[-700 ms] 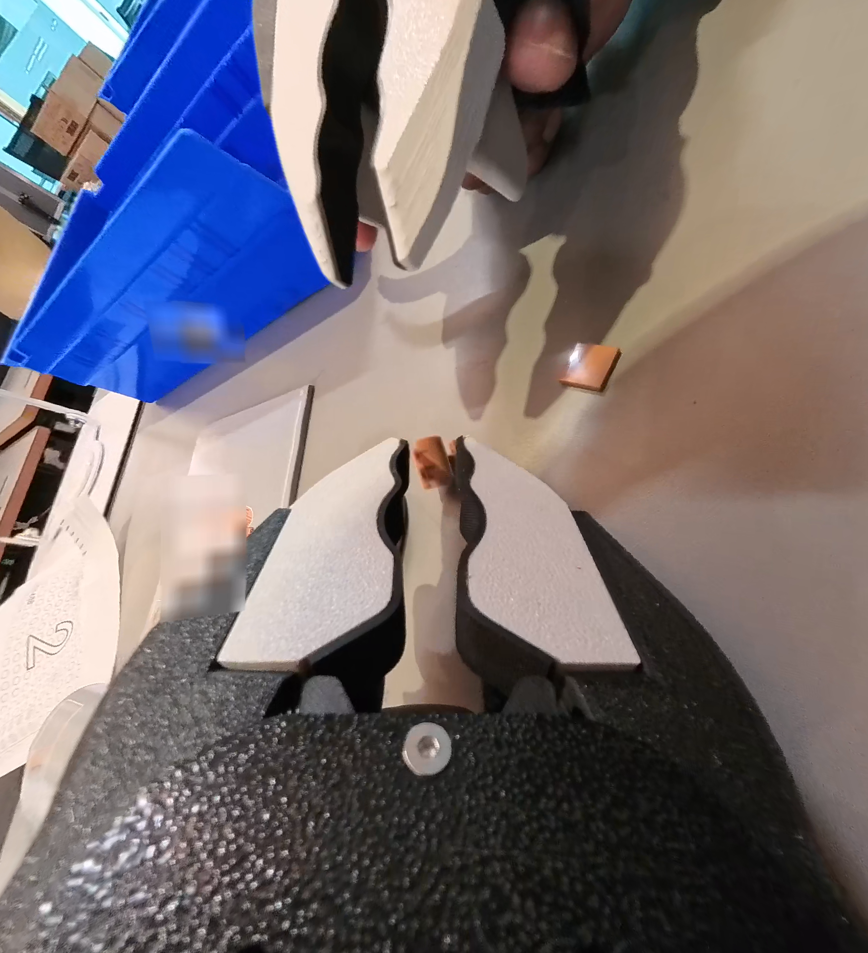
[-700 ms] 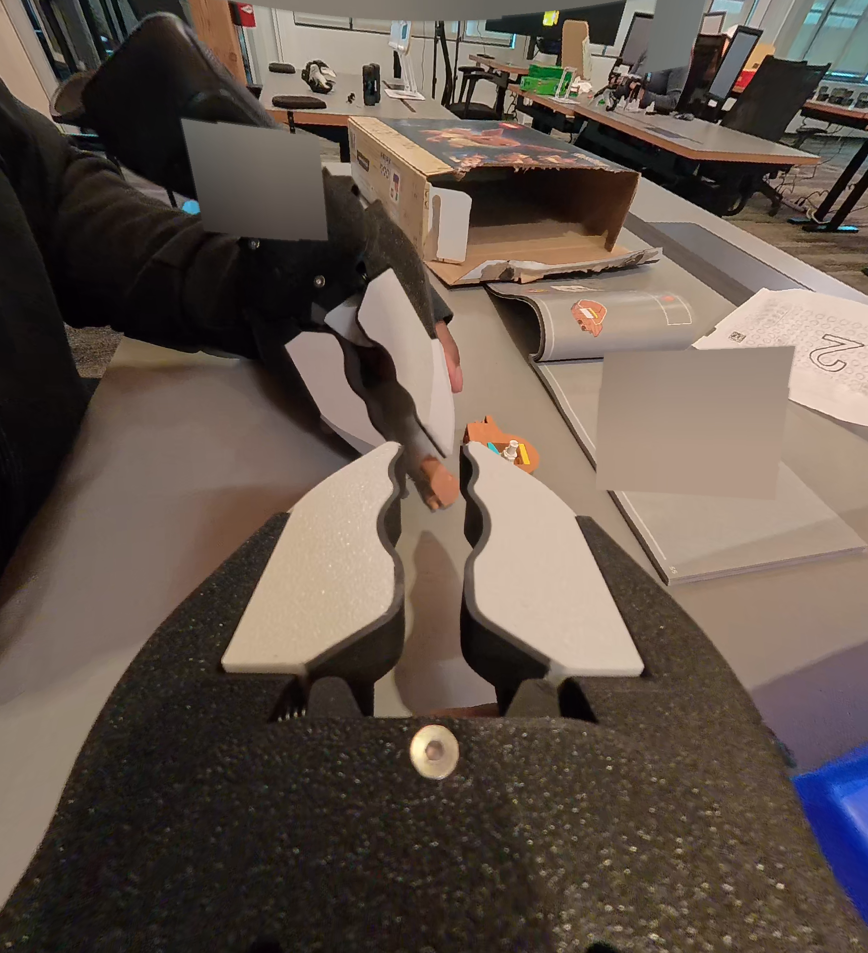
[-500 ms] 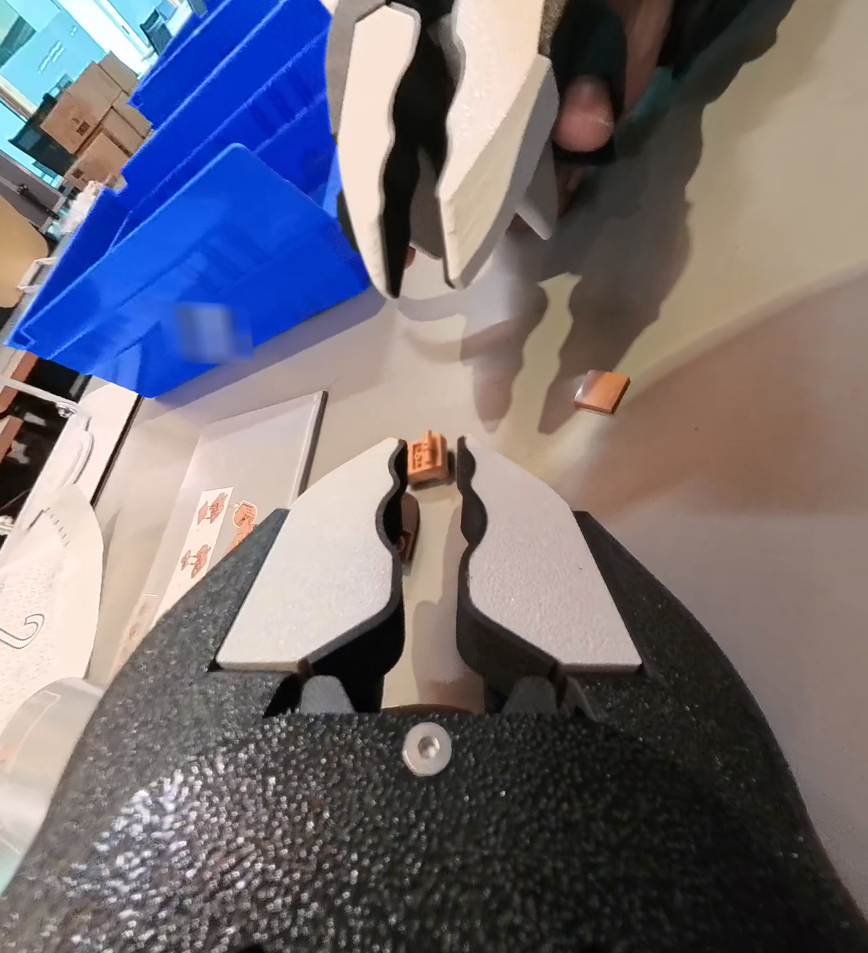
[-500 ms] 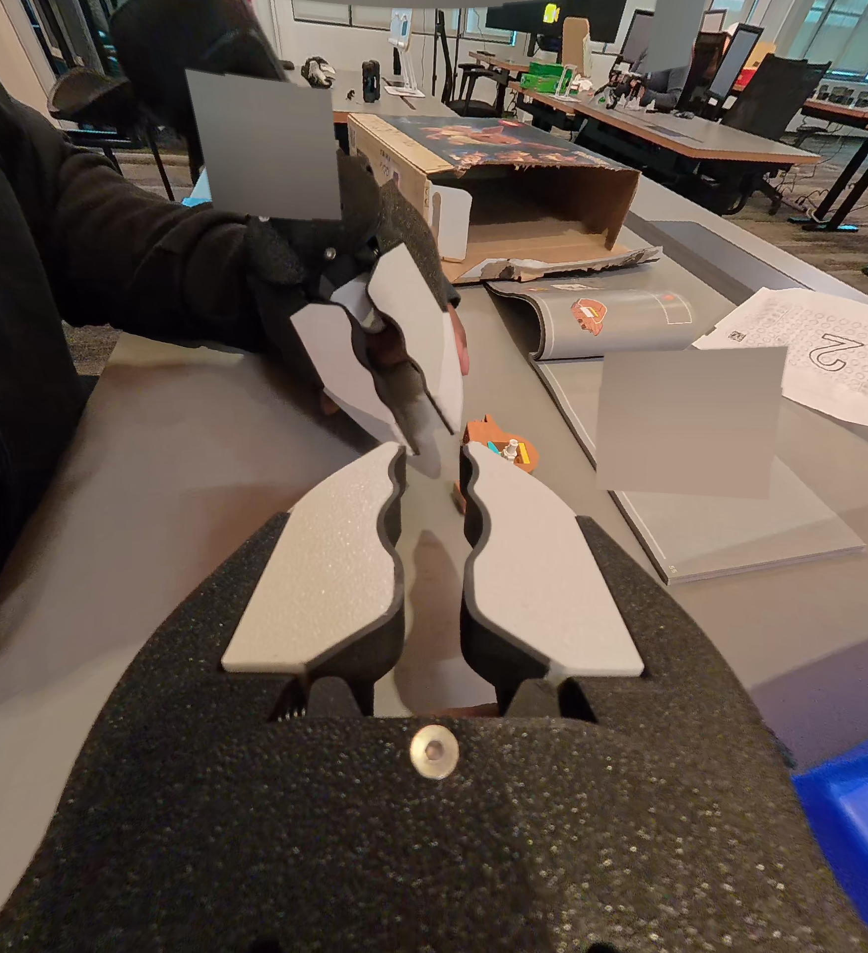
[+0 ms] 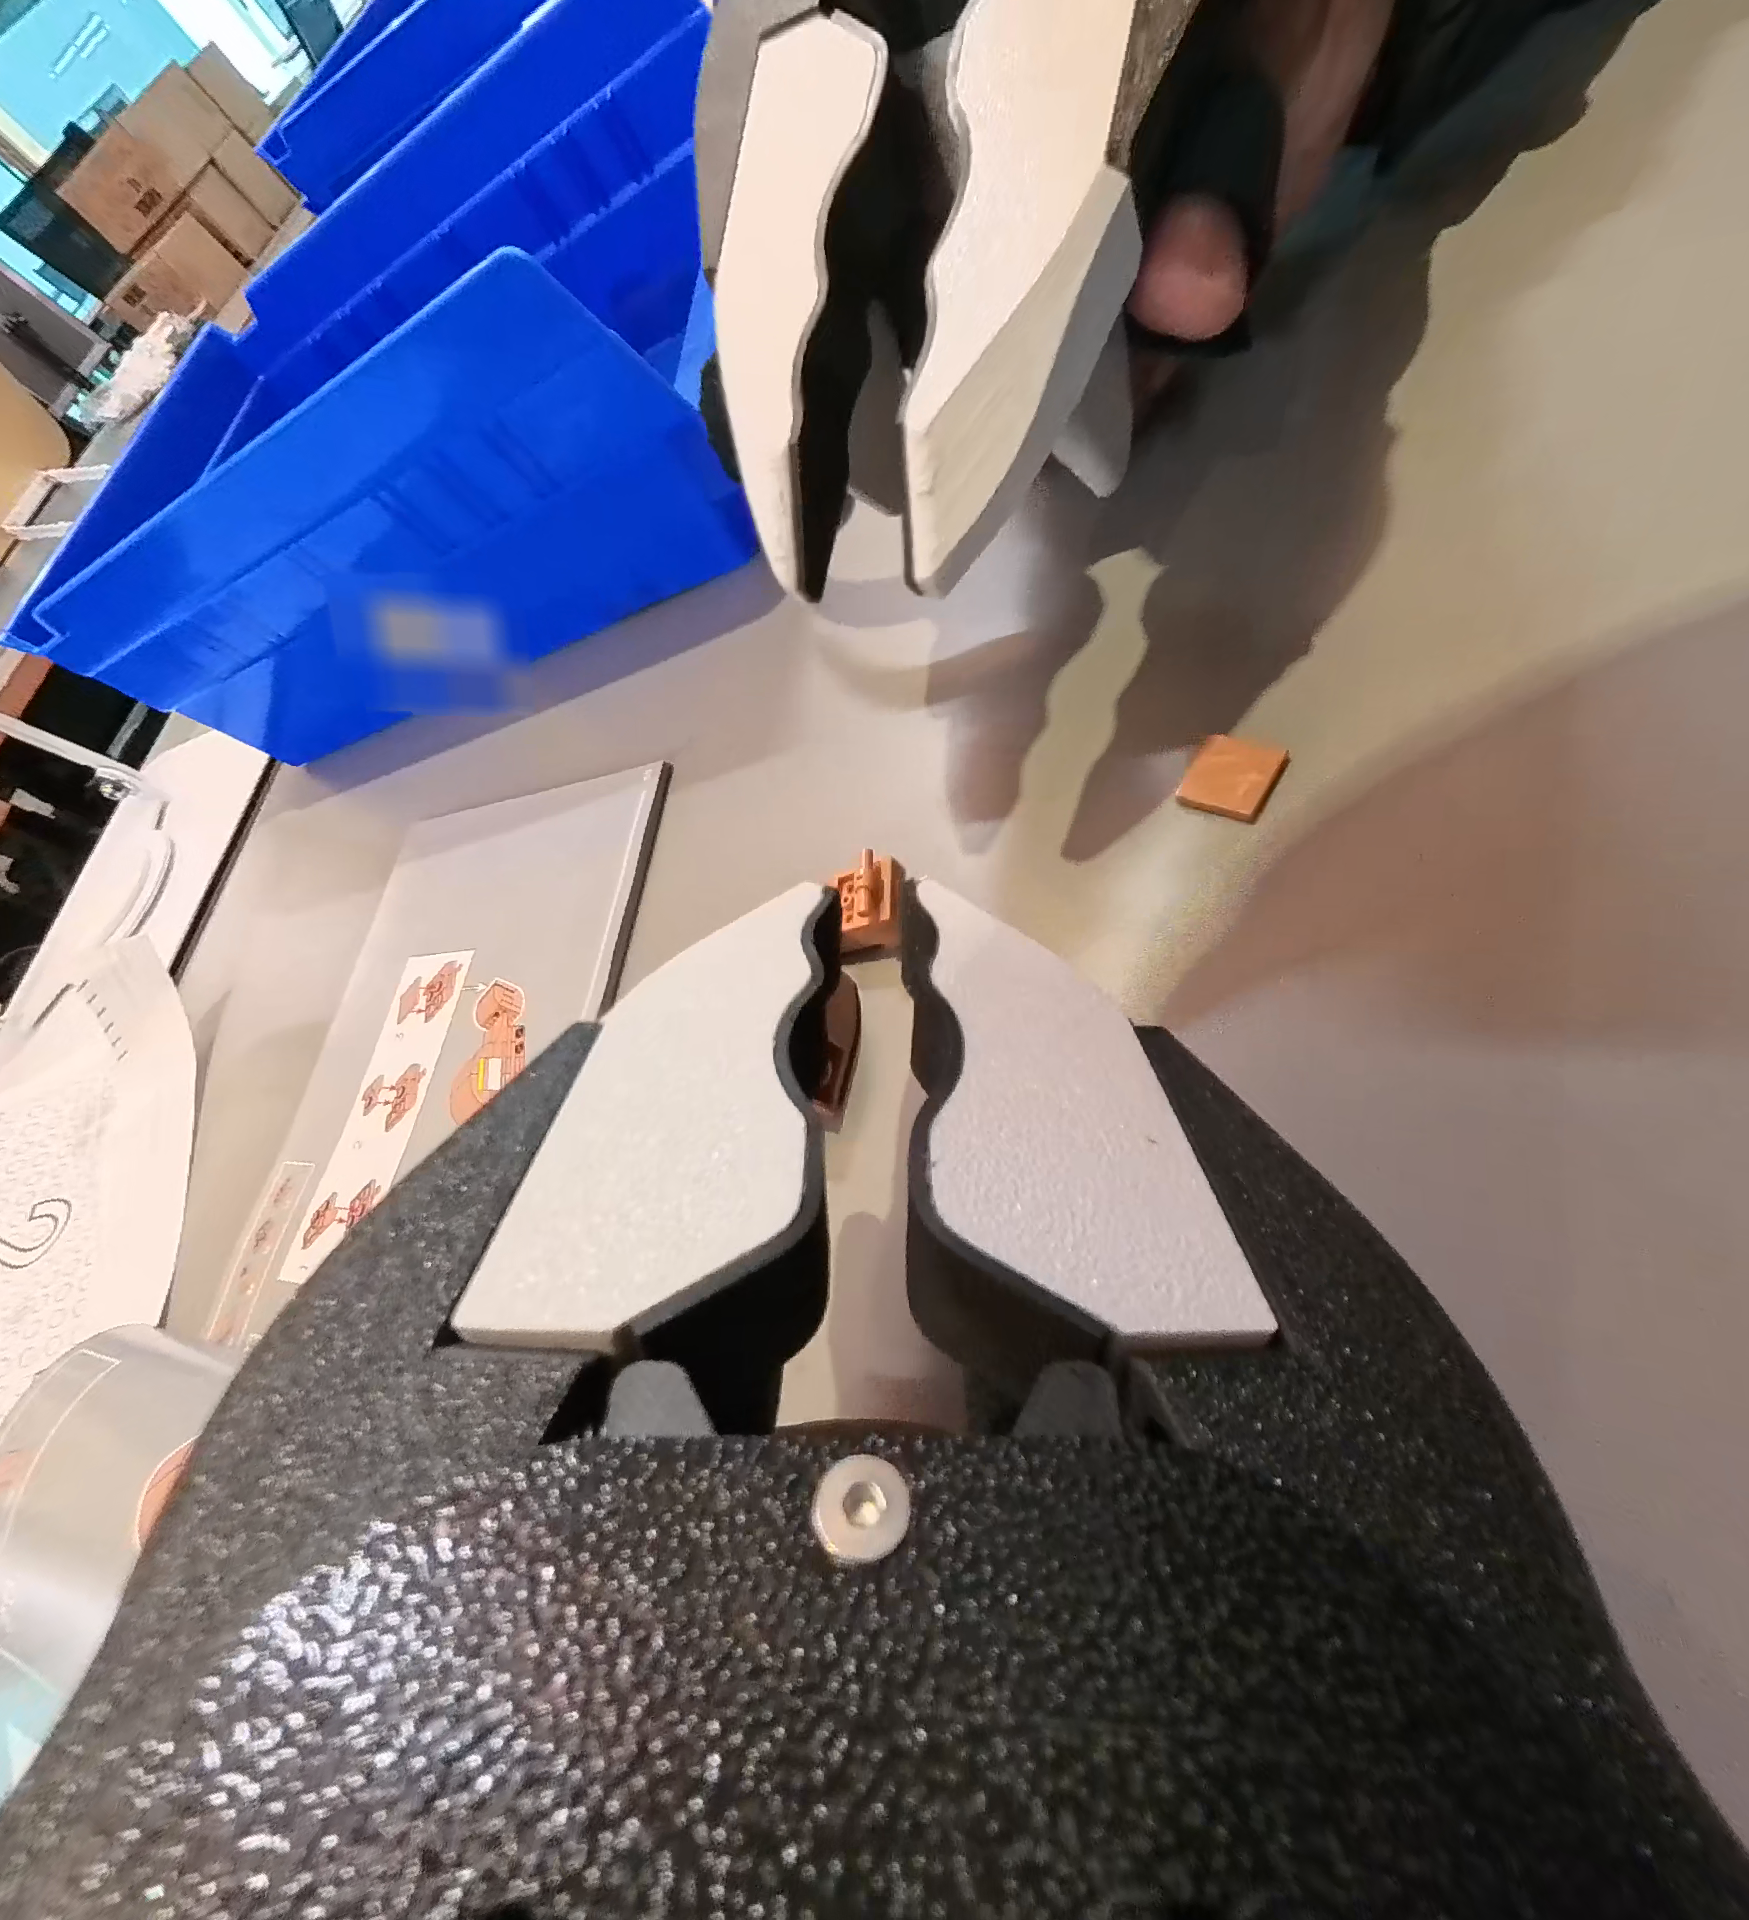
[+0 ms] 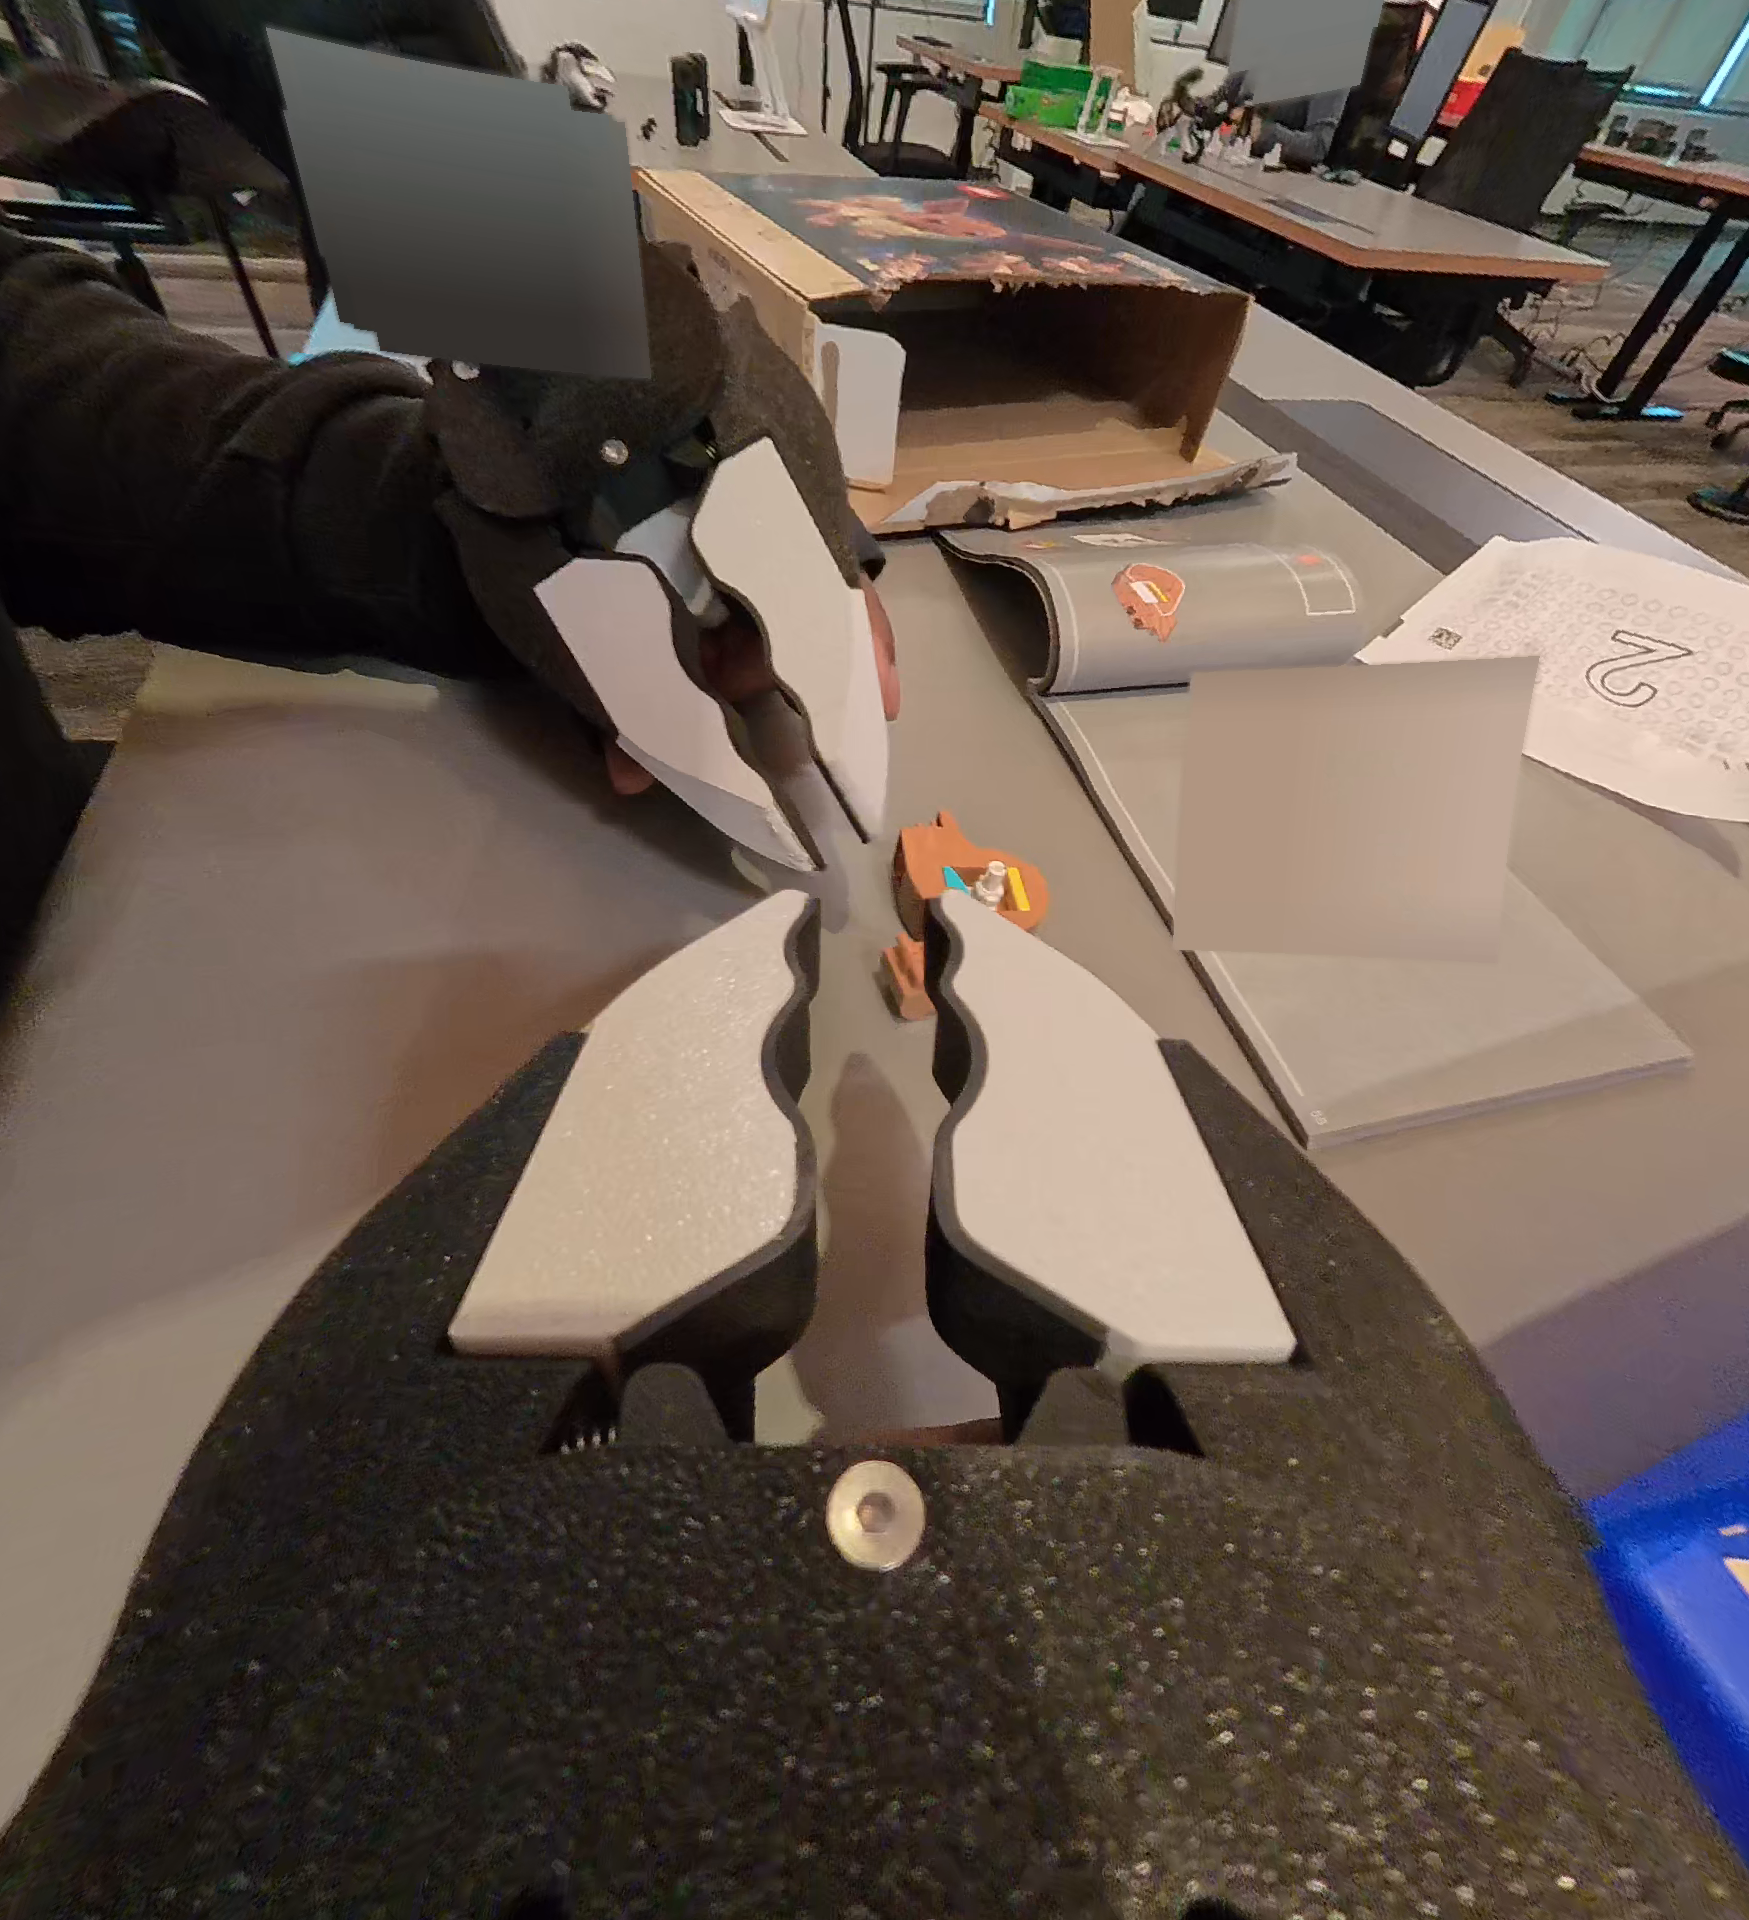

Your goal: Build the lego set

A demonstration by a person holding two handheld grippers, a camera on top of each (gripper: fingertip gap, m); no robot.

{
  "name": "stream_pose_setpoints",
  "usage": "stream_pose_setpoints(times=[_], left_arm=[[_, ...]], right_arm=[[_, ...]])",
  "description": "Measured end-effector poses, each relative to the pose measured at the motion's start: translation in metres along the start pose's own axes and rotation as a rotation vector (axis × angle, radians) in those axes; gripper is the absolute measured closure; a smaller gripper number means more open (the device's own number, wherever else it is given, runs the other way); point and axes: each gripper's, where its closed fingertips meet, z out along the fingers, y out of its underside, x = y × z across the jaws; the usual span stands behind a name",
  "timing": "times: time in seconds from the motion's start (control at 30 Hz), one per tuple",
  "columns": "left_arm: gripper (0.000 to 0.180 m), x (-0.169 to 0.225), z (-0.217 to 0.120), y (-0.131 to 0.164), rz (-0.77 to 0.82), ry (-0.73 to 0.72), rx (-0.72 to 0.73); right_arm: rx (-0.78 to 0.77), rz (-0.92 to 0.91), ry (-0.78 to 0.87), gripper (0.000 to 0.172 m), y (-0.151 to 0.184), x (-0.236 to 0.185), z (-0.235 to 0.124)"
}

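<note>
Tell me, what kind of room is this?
Probably an open-plan office or lab: rows of long desks with office chairs, blue storage bins, and a grey worktable with a torn cardboard box.

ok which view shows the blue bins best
The left wrist view: the blue bins stand in a row, with their walls and rims plain to see. The right wrist view catches only one corner at its lower right edge.

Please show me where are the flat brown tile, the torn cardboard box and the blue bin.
Tile (image 5: 1231, 778): left wrist view, middle of its top face.
Box (image 6: 1046, 410): right wrist view, its inner floor.
Bin (image 5: 413, 488): left wrist view, its near side wall.
</note>
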Motion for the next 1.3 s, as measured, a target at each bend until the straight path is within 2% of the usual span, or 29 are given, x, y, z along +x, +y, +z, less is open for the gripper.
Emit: stream_pose_setpoints(times=[0.33,0.6,0.93,1.3], left_arm=[[0.172,-0.010,-0.004,-0.002,-0.013,-0.051,0.003],[0.172,-0.024,-0.007,0.003,-0.123,-0.100,0.004],[0.171,-0.050,-0.017,0.032,-0.323,-0.167,-0.073],[0.172,-0.053,-0.018,0.038,-0.395,-0.167,-0.089]], right_arm=[[-0.110,0.010,0.051,0.154,0.013,0.013,0.013],[-0.196,0.030,0.010,0.156,0.022,0.014,0.024],[-0.292,-0.009,-0.046,0.158,0.032,0.008,0.036],[-0.404,-0.037,-0.027,0.161,0.045,0.010,0.045]])
